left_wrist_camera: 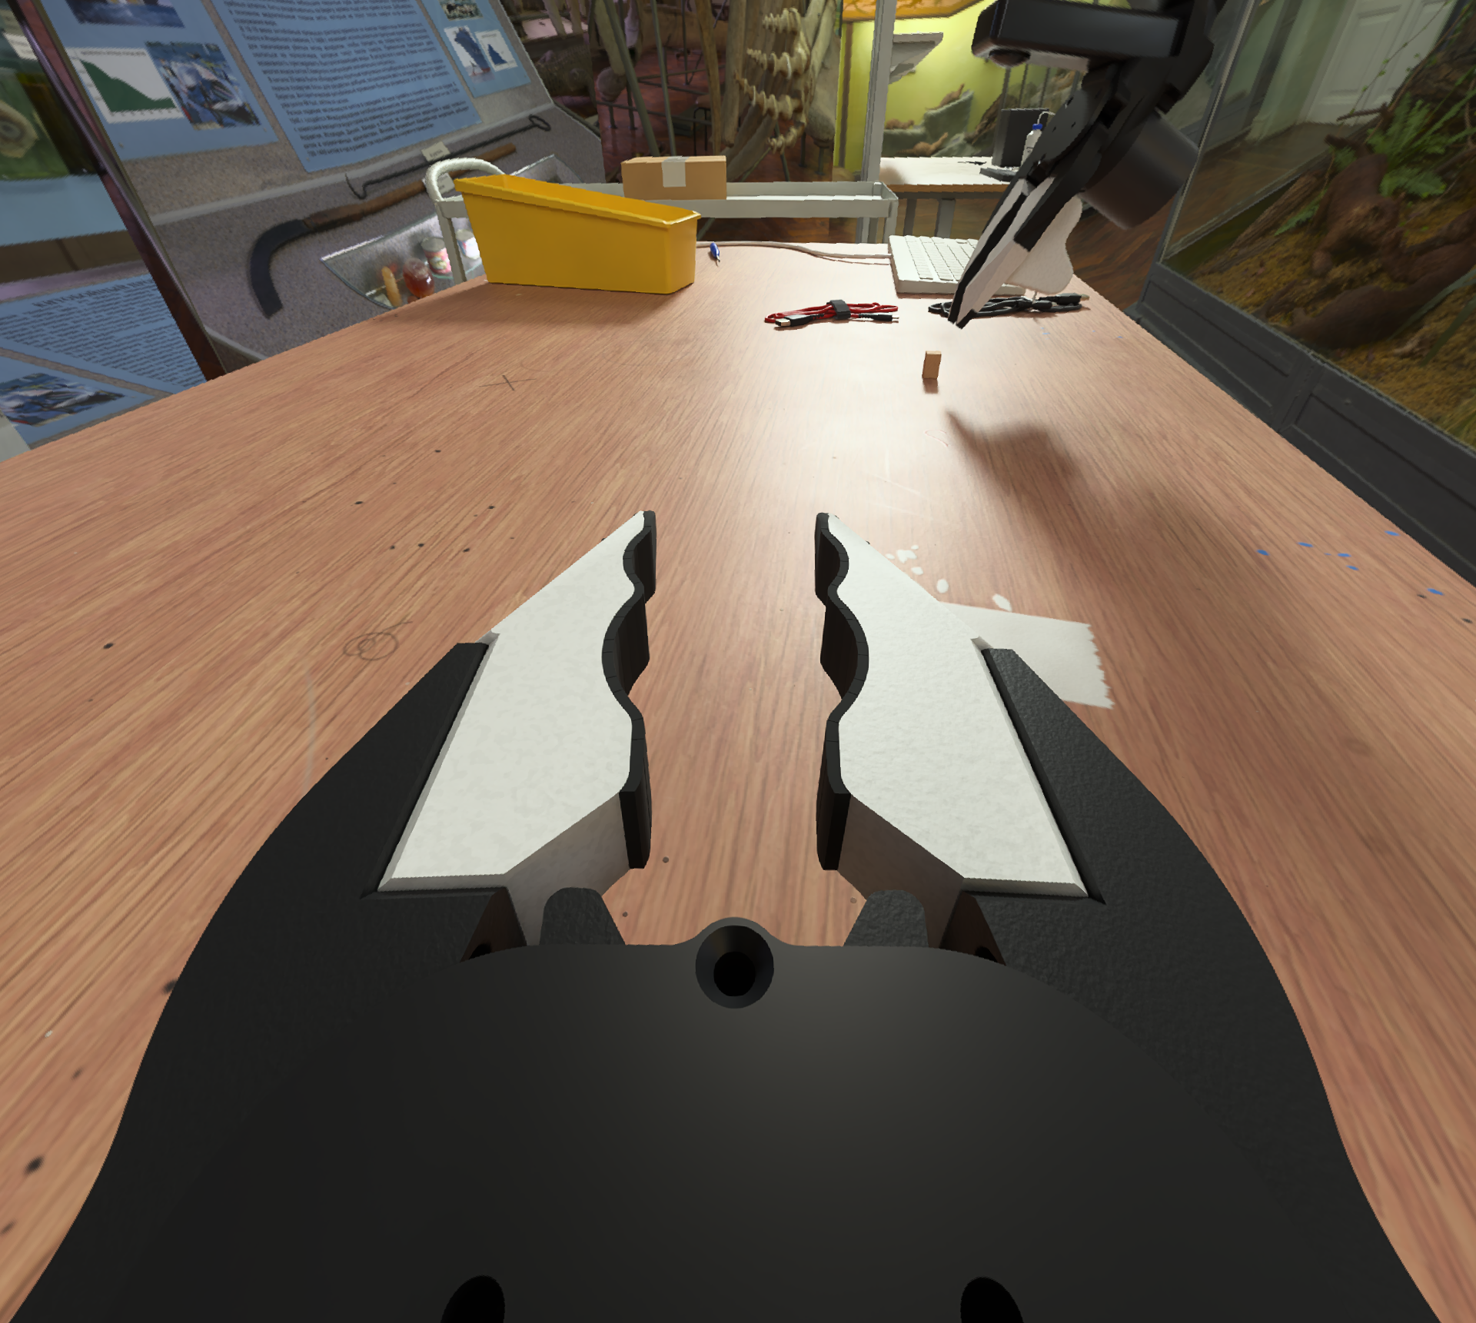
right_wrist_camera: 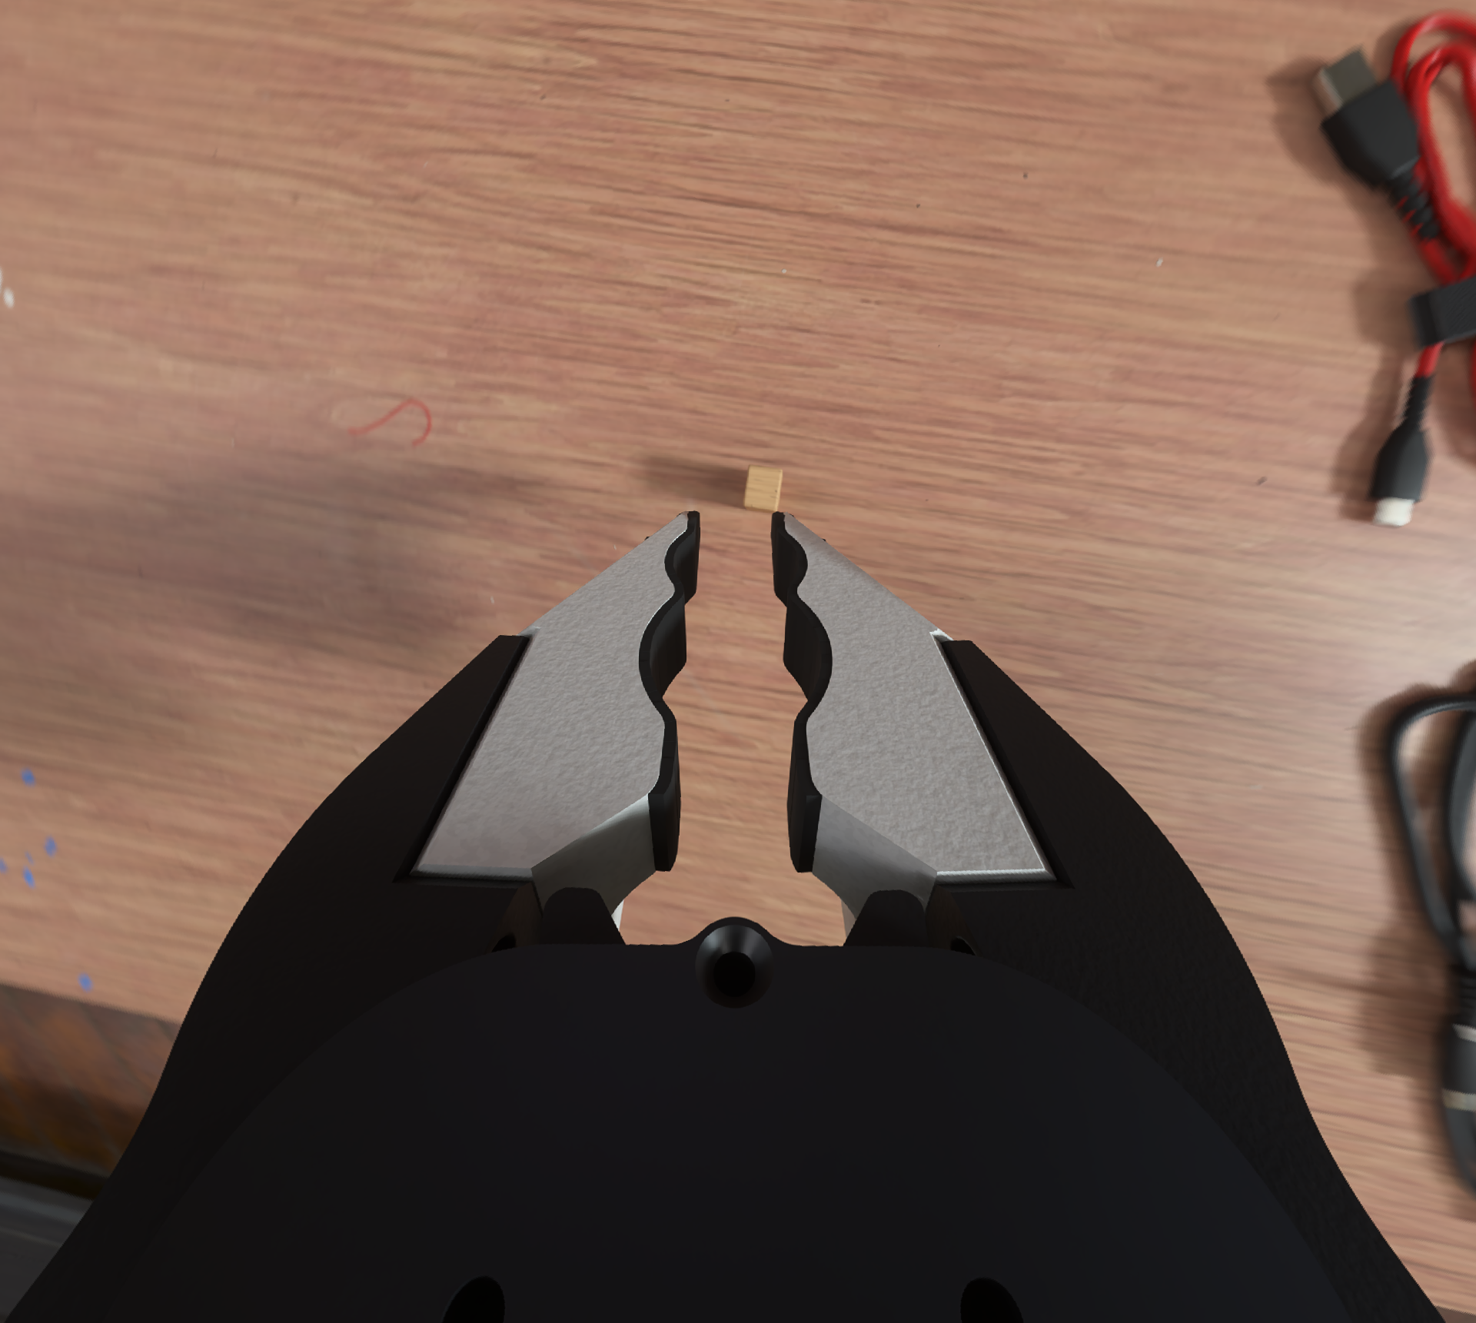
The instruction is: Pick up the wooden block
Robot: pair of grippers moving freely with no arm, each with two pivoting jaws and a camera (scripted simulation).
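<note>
Right gripper [right_wrist_camera: 735, 514]: points down at the table, jaws parted by a narrow gap, nothing between them.
Right gripper, seen from the left wrist view [left_wrist_camera: 962, 318]: hangs tilted above the far right of the table, tips low and clear of the surface.
Block [right_wrist_camera: 763, 487]: one small wooden cube, on the table just beyond the right gripper's right fingertip, untouched; in the left wrist view [left_wrist_camera: 930, 364] it stands near and a little left of that gripper's tips.
Left gripper [left_wrist_camera: 735, 518]: low over the near table, jaws wide apart, holding nothing, well apart from the block.
Table [left_wrist_camera: 559, 526]: one reddish wood-grain top, bearing all the items.
Cables: two bundles, both far right. The red cable [right_wrist_camera: 1430, 190] is coiled with a black strap and black plugs; the black cable [right_wrist_camera: 1438, 845] lies beside it, nearer the right gripper's body. In the left wrist view the red cable [left_wrist_camera: 831, 313] sits left of the black one [left_wrist_camera: 1014, 305].
Bin [left_wrist_camera: 579, 234]: one yellow tub, far left on the table; its inside cannot be seen.
Keyboard [left_wrist_camera: 930, 262]: one, white, at the far edge behind the right gripper.
Box [left_wrist_camera: 673, 176]: one cardboard carton, taped, on a grey shelf beyond the table.
Paper [left_wrist_camera: 1030, 654]: one white scrap, flat on the table just right of the left gripper.
Panel [left_wrist_camera: 240, 39]: blue display boards with pictures and print, far left.
</note>
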